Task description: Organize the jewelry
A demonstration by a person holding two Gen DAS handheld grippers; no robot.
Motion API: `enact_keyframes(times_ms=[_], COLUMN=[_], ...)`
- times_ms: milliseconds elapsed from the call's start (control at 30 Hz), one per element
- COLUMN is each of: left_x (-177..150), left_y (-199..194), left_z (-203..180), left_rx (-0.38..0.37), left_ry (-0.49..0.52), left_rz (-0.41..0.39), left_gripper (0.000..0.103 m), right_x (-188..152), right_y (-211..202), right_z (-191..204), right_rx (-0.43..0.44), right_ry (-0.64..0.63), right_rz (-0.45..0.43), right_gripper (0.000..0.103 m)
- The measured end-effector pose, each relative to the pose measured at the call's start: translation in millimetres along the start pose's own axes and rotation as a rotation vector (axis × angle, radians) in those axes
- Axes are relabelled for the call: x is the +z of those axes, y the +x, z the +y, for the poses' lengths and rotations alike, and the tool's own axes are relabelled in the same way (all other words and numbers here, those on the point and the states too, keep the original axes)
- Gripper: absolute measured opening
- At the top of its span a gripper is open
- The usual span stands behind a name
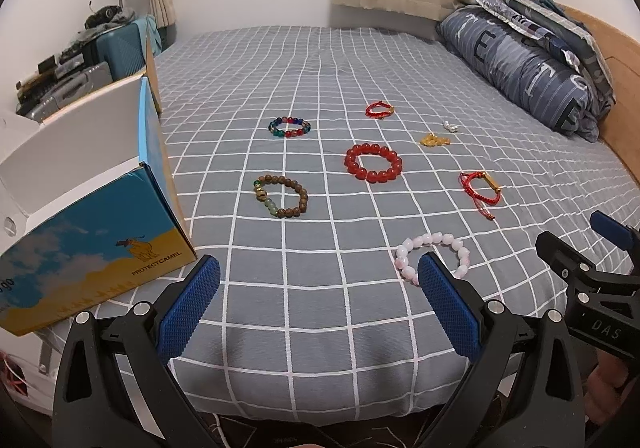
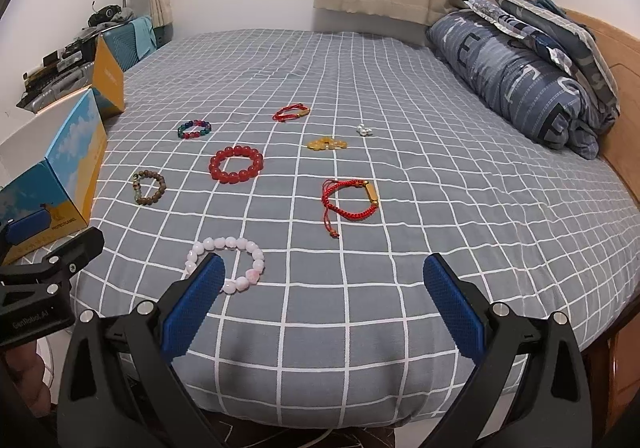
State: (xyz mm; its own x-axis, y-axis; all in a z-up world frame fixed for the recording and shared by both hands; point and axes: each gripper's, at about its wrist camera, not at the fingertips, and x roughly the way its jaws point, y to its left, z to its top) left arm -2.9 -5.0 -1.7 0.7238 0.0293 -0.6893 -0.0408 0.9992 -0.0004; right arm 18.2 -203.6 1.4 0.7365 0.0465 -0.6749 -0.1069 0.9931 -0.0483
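Note:
Several bracelets lie spread on the grey checked bed: a pink bead bracelet [image 1: 434, 254] [image 2: 226, 264] nearest, a big red bead bracelet [image 1: 373, 163] [image 2: 236, 163], a brown wooden bead bracelet [image 1: 282, 195] [image 2: 149, 187], a multicolour bead bracelet [image 1: 289, 127] [image 2: 194, 129], a red cord bracelet with a gold bar [image 1: 482, 187] [image 2: 352, 195], a smaller red cord bracelet [image 1: 379, 109] [image 2: 291, 113], a yellow piece [image 1: 435, 139] [image 2: 327, 144] and small white pearls [image 1: 451, 126] [image 2: 364, 131]. My left gripper [image 1: 319, 276] and right gripper [image 2: 323, 274] are both open and empty at the bed's near edge.
An open blue and yellow cardboard box [image 1: 92, 183] [image 2: 68, 163] stands on the bed's left side. A rolled duvet and pillows [image 1: 532, 63] [image 2: 528, 63] lie at the right by the wooden headboard. A suitcase and clutter [image 1: 100, 43] stand beyond the bed's left edge.

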Motion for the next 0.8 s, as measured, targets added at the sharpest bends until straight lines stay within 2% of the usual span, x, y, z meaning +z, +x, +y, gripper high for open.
enact_keyframes(times_ms=[800], left_x=[0.6], left_y=[2.7], left_z=[1.9], left_rx=[-0.005], left_ry=[-0.010], left_rz=[0.008], left_gripper=[0.097], right_x=[-0.9], right_y=[-0.2], right_z=[-0.2], right_rx=[-0.005], right_ry=[-0.004], right_rz=[-0.004], right_gripper=[0.096])
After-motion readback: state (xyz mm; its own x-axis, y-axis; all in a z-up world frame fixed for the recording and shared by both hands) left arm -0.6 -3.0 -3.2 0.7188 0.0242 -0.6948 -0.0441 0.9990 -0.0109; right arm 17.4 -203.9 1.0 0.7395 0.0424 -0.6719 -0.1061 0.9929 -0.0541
